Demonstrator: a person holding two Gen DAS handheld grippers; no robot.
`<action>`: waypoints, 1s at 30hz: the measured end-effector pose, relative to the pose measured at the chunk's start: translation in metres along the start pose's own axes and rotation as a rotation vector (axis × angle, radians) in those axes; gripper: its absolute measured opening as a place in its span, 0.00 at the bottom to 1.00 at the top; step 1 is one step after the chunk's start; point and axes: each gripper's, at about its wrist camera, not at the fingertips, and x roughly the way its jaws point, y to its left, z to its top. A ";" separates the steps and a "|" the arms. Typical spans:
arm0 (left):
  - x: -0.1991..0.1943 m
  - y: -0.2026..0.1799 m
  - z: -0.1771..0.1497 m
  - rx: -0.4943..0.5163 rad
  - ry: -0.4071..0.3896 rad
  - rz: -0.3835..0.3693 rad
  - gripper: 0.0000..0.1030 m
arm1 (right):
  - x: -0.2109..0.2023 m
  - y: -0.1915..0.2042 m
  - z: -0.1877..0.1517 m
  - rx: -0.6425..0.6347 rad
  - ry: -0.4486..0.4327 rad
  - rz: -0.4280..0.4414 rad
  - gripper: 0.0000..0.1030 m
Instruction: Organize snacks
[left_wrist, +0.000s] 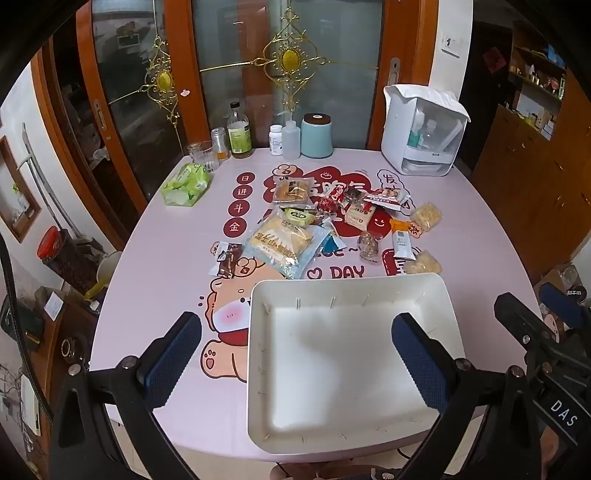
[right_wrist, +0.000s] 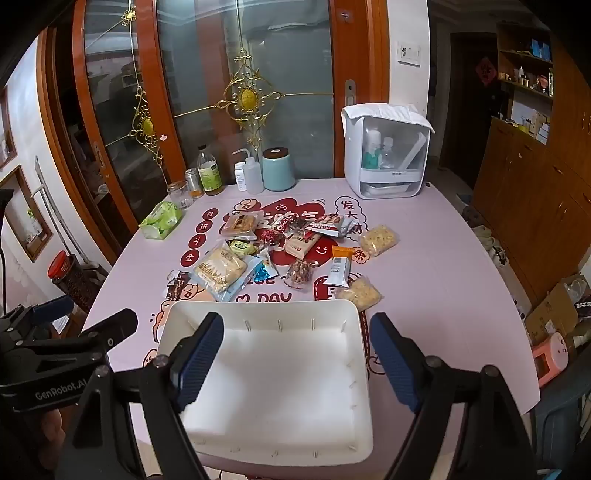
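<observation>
An empty white bin (left_wrist: 258, 295) (right_wrist: 365, 354) stands at the near edge of the pink table. Beyond it lies a pile of snack packets: a big bread pack (left_wrist: 279, 242) (right_wrist: 219, 271), a cookie pack (left_wrist: 291, 190) (right_wrist: 240, 223), a nut pouch (left_wrist: 368, 245) (right_wrist: 301, 272), two clear packs of pale crackers (left_wrist: 426, 216) (right_wrist: 378, 240) and several small wrappers. My left gripper (left_wrist: 295, 358) is open and empty, hovering over the bin's near left part. My right gripper (right_wrist: 295, 358) is open and empty over the bin's near side.
At the table's back stand a green tissue pack (left_wrist: 186, 184), a glass (left_wrist: 203, 155), bottles (left_wrist: 239, 133), a teal canister (left_wrist: 316, 136) and a white appliance (left_wrist: 421, 129). A glass door is behind. Wooden cabinets (right_wrist: 535, 192) stand right.
</observation>
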 end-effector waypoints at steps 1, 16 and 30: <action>0.000 0.000 0.000 0.001 -0.001 0.000 0.99 | 0.001 0.000 0.000 -0.001 0.001 0.000 0.80; 0.006 0.000 -0.005 0.000 0.013 0.002 0.99 | 0.003 0.001 0.002 0.000 0.013 -0.002 0.80; 0.007 0.000 -0.005 0.005 0.012 0.003 0.99 | 0.000 0.008 -0.003 0.000 0.004 -0.002 0.80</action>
